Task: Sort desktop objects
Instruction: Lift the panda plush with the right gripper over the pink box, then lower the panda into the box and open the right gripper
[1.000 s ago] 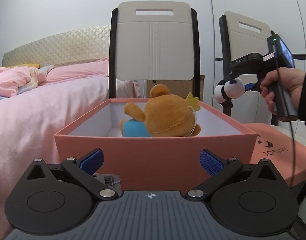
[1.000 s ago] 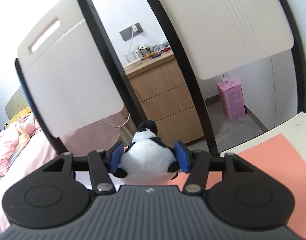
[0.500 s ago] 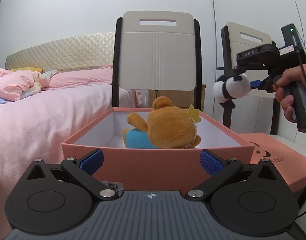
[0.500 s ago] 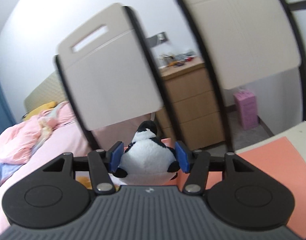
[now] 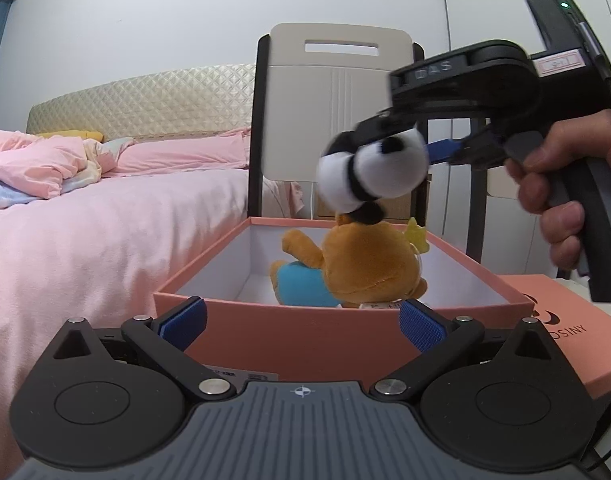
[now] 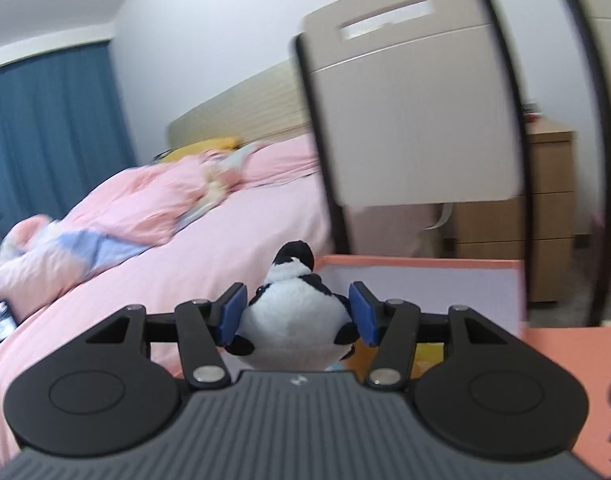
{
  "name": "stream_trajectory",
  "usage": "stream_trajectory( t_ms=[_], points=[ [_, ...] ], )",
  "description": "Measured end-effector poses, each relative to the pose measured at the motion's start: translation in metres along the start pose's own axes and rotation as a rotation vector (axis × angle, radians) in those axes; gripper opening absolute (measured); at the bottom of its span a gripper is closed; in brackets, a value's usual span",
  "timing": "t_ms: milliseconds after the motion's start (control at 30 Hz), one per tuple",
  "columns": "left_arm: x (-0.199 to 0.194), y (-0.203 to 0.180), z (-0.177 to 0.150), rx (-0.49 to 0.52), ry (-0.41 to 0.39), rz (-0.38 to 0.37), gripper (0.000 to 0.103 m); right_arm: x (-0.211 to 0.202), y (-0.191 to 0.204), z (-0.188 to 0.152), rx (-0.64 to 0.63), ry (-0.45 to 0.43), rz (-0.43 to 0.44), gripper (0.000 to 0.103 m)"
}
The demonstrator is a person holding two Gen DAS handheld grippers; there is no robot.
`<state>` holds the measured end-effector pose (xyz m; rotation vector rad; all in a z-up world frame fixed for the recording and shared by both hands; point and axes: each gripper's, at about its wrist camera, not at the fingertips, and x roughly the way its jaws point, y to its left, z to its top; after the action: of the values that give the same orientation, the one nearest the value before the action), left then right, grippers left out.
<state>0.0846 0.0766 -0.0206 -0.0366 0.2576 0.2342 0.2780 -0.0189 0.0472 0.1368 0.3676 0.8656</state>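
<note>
A black-and-white plush penguin (image 6: 295, 316) sits squeezed between the blue pads of my right gripper (image 6: 298, 313), which is shut on it. In the left wrist view that penguin (image 5: 371, 170) hangs above the open salmon-pink box (image 5: 297, 338), over the brown plush bear (image 5: 361, 268) with a blue body lying inside. A hand grips the right gripper's handle at the right. My left gripper (image 5: 301, 322) stands open just in front of the box's near wall, nothing between its fingers.
The box's salmon lid (image 5: 565, 340) lies to the right of the box. Two chairs (image 5: 337, 120) with beige backs stand behind it. A bed with pink bedding (image 5: 105, 216) fills the left side. A wooden drawer unit (image 6: 549, 216) stands behind the chairs.
The right gripper has carried the penguin leftward from beside the box to above it, over the bear, and has rolled. The left gripper has stayed open at the box's front.
</note>
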Motion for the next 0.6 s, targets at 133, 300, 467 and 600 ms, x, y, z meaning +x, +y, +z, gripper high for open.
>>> stream_trajectory(
  t_ms=[133, 300, 467, 600],
  points=[
    [0.001, 0.01, 0.003, -0.024, -0.003, 0.021, 0.103, 0.026, 0.011, -0.01, -0.023, 0.081, 0.061, 0.058],
    [0.0, 0.016, 0.004, -0.044, -0.01, 0.03, 0.103, 0.044, 0.005, -0.026, 0.002, 0.148, 0.051, 0.059],
    [-0.002, 0.013, 0.004, -0.035, -0.012, 0.022, 0.103, 0.057, 0.005, -0.034, 0.017, 0.182, 0.068, 0.062],
    [-0.003, 0.011, 0.004, -0.032, -0.014, 0.018, 0.103, 0.052, 0.01, -0.032, 0.005, 0.173, 0.087, 0.069]
  ],
)
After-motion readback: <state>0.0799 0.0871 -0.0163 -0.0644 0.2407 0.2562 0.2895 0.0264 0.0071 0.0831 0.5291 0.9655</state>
